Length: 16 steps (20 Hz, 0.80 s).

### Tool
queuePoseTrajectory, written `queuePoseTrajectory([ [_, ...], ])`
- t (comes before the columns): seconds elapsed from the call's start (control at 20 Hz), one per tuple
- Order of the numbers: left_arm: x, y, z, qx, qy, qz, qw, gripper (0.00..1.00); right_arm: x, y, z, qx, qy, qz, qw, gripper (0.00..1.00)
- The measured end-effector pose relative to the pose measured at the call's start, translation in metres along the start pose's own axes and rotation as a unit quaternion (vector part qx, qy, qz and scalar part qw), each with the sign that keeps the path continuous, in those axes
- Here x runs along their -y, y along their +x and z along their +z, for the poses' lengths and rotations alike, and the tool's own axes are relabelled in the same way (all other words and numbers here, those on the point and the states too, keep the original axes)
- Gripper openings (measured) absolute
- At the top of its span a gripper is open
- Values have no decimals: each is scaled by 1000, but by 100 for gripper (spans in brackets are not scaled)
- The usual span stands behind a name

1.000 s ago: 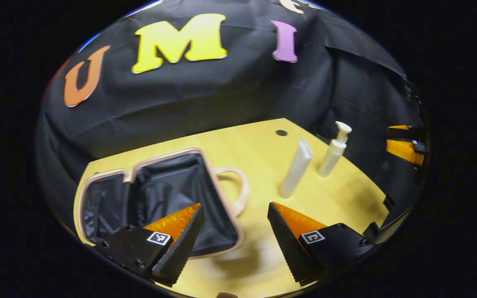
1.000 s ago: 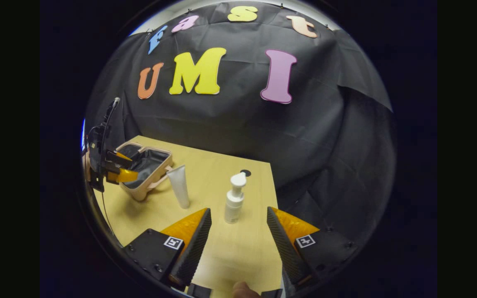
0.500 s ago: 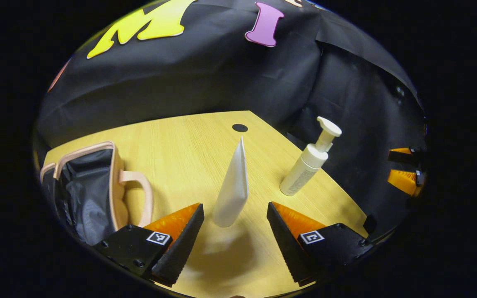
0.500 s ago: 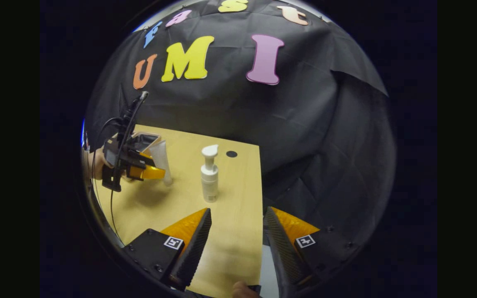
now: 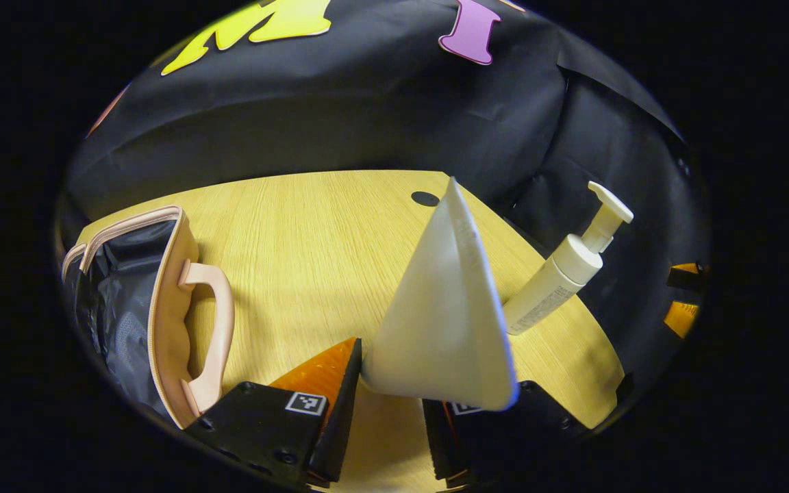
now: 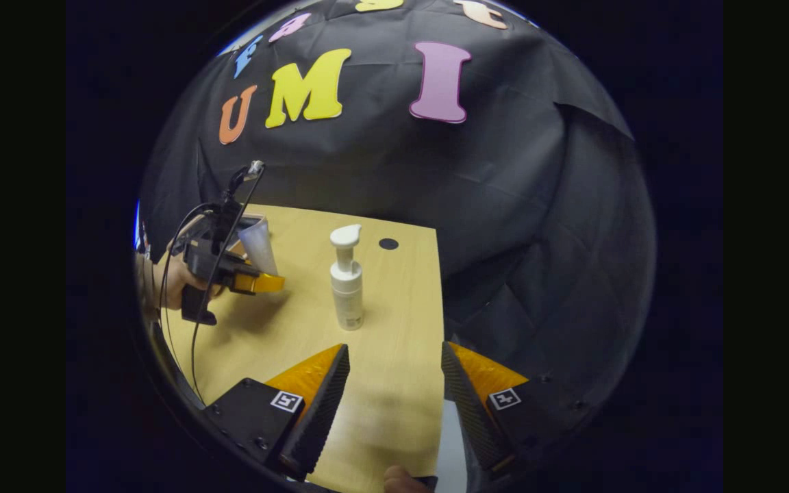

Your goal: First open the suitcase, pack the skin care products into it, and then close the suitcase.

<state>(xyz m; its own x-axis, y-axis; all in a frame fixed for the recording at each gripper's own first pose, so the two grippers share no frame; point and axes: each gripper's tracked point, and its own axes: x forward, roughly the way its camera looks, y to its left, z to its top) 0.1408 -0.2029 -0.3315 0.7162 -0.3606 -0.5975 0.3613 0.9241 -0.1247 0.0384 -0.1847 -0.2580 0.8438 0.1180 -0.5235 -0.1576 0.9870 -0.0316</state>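
Since half a second ago, the left gripper (image 5: 391,404) is closing in around the white tube (image 5: 442,322), its fingers now narrowed beside the tube's base; whether both pads are pressing on it cannot be told from the left gripper view. Wooden table (image 5: 312,239) is carrying everything. Suitcase (image 5: 141,301) is lying open at the left of that view, dark lining showing, pink handle facing the tube. Tube is standing cap-down, crimped end up, between the suitcase and the pump bottle (image 5: 566,270). In the right gripper view the pump bottle (image 6: 346,287) is standing upright ahead of the right gripper (image 6: 394,394), whose fingers are spread wide and holding nothing, well short of the bottle.
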Motion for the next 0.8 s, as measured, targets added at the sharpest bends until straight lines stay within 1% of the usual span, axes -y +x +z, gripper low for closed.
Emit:
queuePoseTrajectory([
  [0.05,2,-4,-1,-4,-2,-2,1000,55,-7,5,5,0,7,7,1000,79],
  [0.1,3,-9,-4,-9,-1,-1,1000,46,-14,11,10,1,15,15,1000,80],
  [0.15,4,-16,-5,-11,2,-1,1000,45,-21,18,15,1,22,23,999,80],
  [0.2,3,-24,-7,-13,5,1,1000,45,-27,27,18,1,27,27,999,79],
  [0.25,2,-33,-8,-14,5,6,1000,51,-31,38,22,1,31,29,999,80],
  [0.3,2,-41,-9,-15,2,9,1000,51,-36,48,25,0,35,31,999,80],
  [0.35,3,-53,-9,-13,-5,10,1000,43,-41,60,29,-1,40,33,999,80],
  [0.45,3,-77,-12,-14,-16,13,1000,42,-48,85,31,-1,37,26,999,78],
  [0.5,3,-90,-16,-24,-13,12,1000,42,-51,97,30,-2,30,25,999,80],
  [0.65,-9,-132,-21,-23,2,31,999,42,-59,128,27,-8,20,17,1000,80],
  [0.75,-23,-157,-26,-22,-2,50,999,42,-60,143,21,-16,20,8,1000,80],
  [0.8,-31,-170,-30,-24,-12,61,998,42,-62,149,18,-19,23,6,1000,80],
])
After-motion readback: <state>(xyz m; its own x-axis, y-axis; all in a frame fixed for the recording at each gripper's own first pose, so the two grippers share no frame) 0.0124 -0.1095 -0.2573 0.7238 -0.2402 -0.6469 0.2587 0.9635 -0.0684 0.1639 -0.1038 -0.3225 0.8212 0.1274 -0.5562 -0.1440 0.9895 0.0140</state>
